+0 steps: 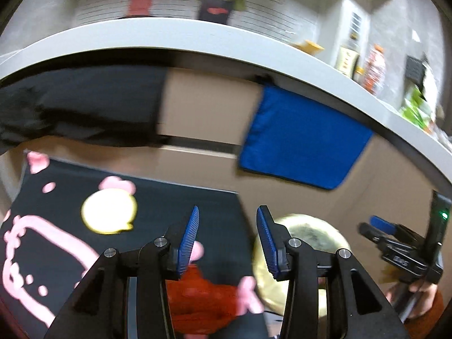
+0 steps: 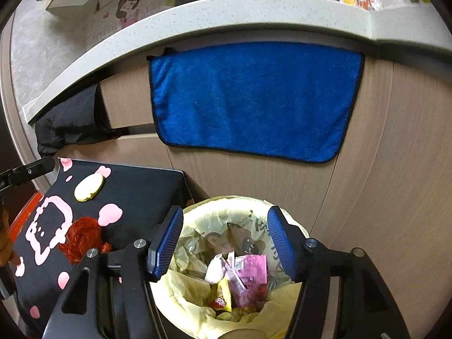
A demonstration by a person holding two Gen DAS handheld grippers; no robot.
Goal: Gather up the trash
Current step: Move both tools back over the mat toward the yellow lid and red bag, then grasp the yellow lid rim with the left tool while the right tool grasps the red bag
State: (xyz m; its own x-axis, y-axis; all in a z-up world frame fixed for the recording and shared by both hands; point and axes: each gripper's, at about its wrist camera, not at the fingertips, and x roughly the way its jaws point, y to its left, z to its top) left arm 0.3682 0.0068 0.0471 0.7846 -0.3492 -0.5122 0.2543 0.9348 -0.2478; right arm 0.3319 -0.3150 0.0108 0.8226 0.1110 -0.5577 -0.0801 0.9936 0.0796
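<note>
My right jaws (image 2: 224, 244) stand wide with nothing between them, hanging over the trash bin (image 2: 296, 226) lined with a yellow bag (image 2: 186, 291); pink wrappers (image 2: 248, 274) and a yellow packet (image 2: 224, 296) lie inside; my left jaws (image 1: 226, 240) are parted and empty above a black cloth with pink shapes (image 1: 158, 197), where a red crumpled bag (image 1: 197, 302) lies; a blue towel (image 2: 251, 99) hangs from the bench (image 2: 254, 11) behind.
</note>
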